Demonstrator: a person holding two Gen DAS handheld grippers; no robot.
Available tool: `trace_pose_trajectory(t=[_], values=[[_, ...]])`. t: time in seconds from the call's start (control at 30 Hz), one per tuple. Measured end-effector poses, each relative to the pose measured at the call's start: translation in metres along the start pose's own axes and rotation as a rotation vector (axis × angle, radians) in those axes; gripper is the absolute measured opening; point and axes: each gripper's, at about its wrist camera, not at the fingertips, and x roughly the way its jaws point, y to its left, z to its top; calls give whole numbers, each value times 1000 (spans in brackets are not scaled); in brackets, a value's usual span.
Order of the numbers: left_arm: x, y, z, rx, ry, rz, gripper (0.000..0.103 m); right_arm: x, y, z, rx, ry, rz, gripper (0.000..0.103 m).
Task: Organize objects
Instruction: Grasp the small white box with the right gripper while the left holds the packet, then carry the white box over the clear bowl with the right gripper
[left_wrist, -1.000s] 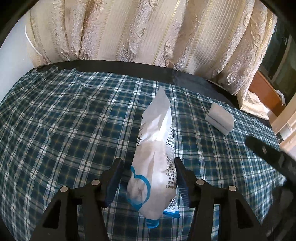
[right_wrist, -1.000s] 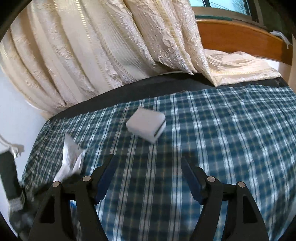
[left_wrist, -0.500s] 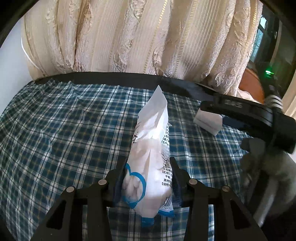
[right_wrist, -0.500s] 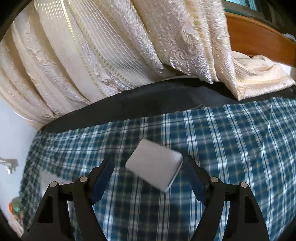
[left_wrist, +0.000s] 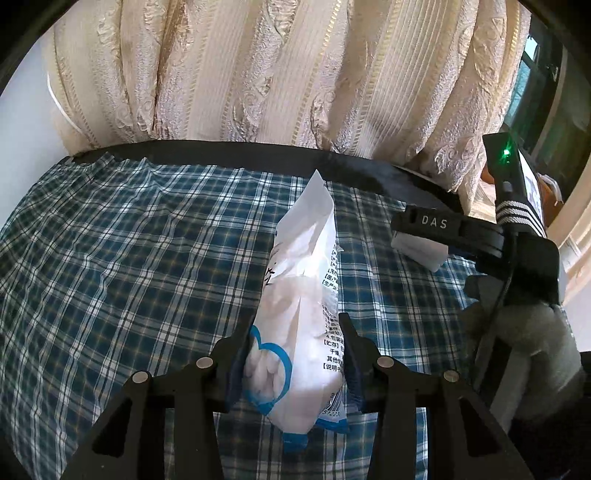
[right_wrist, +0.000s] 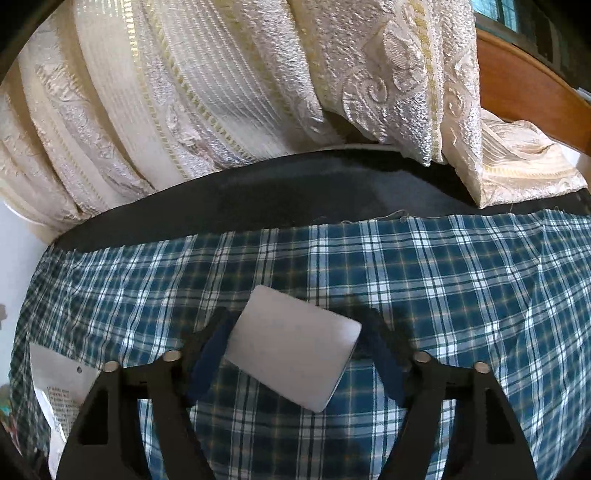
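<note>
the left gripper is clamped on a crinkly white plastic packet printed with a blue heart outline and small black text; its dark pads dent the soft, lumpy lower half while the flat sealed top points toward the upper middle of the frame. under it lies a thin woven cloth in blue, white and dark plaid, faintly creased, with a frayed far edge over a matte black surface. heavy cream curtains with raised scroll brocade and gold stripes fill the top. the right gripper has just been closing around a smooth, pale grey rounded block lying askew low in the frame's middle; the left pad meets its corner, but whether the right pad presses cannot be told. only the left wrist view shows that tool from outside, at centre right: a black finger lettered "das", a green light, and a grey-gloved hand. only the right wrist view shows a brown wooden rail, upper right.
</note>
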Motion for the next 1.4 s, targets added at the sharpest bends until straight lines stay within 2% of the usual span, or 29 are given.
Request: trace_pose_trajectory(t=[0.17,0.53,1.03,1.4], values=[[-2,1,1,1,0,-4,47,-15,7,-6,-43,-22,0,66],[-10,-3,-2,15,-20,-30,47,-63,1,-32,-40,-43,28,66],[-26,-24,-10,63,-42,-104,47,-145,-27,-77,22,-109,38,66],[-33,-38,-19,105,-47,-133,47,-200,-57,-108,55,-167,-13,66]])
